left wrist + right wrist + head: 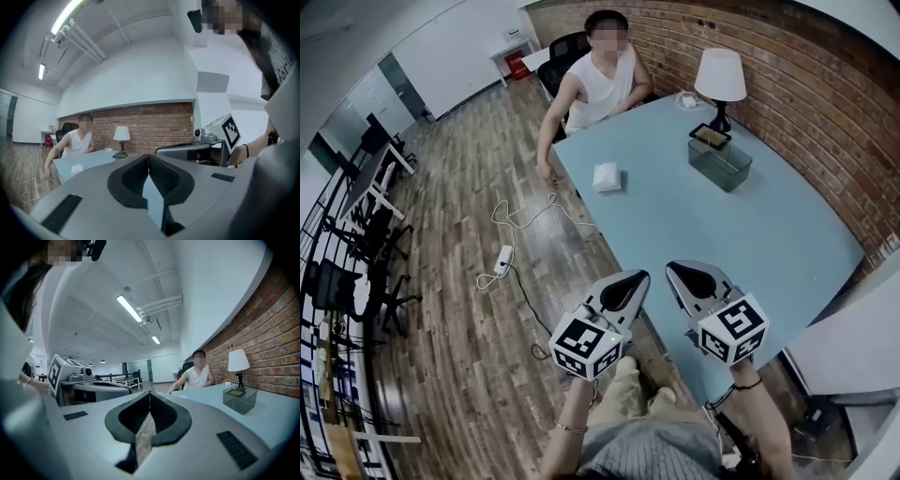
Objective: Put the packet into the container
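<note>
Packet (607, 176) lies on table (750, 234), outside the clear container (719, 162); left gripper (643, 276) and right gripper (671, 266) closed, empty

Packet (607, 176) lay on tabletop (703, 234) near its left edge. Container (719, 161) sat well apart to its right, lamp (720, 80) just behind container. Person (598, 80) sat at far end.

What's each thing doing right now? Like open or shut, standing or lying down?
left gripper: shut, empty.
right gripper: shut, empty.
container: upright on the table.
lamp: standing upright beside the container.
packet: lying on the table, outside the container, untouched.
person: sitting at the table's far end.
</note>
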A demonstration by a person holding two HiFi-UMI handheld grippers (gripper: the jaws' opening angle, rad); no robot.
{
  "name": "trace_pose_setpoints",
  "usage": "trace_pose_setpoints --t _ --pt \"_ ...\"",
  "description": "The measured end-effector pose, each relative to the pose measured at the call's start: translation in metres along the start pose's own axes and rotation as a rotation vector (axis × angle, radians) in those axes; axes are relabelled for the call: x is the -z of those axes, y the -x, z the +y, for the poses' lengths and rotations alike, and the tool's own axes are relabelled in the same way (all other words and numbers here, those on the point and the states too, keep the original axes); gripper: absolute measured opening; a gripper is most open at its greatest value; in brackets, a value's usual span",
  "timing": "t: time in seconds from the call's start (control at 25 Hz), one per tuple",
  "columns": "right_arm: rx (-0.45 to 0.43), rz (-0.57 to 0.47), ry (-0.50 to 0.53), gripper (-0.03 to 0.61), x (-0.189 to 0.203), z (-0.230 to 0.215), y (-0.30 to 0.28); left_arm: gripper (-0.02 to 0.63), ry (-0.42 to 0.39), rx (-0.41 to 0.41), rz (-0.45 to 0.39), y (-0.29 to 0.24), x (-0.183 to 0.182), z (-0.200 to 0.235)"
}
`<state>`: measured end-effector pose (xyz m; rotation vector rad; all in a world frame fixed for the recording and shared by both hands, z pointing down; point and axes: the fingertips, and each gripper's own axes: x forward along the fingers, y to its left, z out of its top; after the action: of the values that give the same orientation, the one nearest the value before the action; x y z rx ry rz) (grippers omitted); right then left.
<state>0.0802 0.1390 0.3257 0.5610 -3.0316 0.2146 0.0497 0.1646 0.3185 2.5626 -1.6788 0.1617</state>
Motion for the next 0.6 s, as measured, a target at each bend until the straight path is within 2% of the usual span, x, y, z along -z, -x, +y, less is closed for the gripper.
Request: trace_pose_setpoints --t 0.32,0.6 --pt "-0.004 0.02 -0.031 0.012 0.01 -0.015 -0.046 0.011 0.009 0.036 0.01 -0.019 0.011 0.046" --pt "0.079 0.021 -0.032 0.012 0.006 -0.034 -0.114 0.011 0.004 0.132 0.008 -0.037 0.01 0.116"
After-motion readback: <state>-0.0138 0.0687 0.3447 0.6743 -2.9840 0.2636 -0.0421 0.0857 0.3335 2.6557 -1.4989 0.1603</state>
